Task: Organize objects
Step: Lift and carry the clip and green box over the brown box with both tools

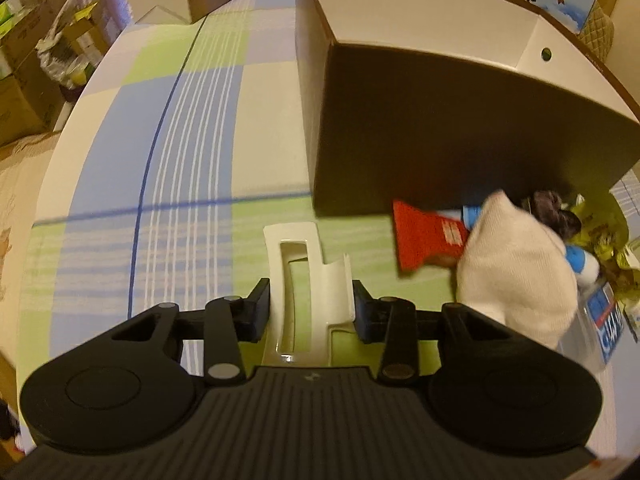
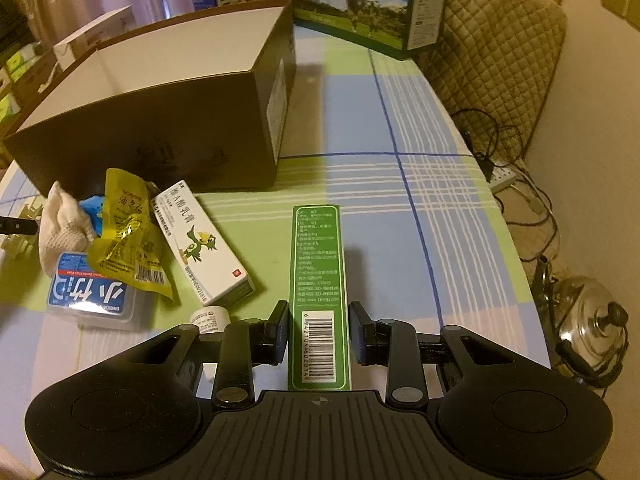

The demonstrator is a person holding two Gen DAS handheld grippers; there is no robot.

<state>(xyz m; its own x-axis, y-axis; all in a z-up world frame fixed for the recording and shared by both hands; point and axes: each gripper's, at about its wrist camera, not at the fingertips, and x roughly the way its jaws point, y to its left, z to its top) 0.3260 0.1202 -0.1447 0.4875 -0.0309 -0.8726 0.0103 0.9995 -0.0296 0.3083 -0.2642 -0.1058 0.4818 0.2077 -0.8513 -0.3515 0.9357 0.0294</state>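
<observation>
A checked tablecloth (image 2: 400,128) covers the table, with a brown cardboard box (image 2: 168,120) on it. The left gripper (image 1: 311,306) pinches a white hair clip (image 1: 306,284). The right gripper (image 2: 318,330) pinches a long green box (image 2: 317,276).

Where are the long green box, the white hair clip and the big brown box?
Long green box (image 2: 318,280): right wrist view, its printed top face.
White hair clip (image 1: 298,280): left wrist view, its middle bar.
Big brown box (image 2: 160,140): right wrist view, its dark front wall.
</observation>
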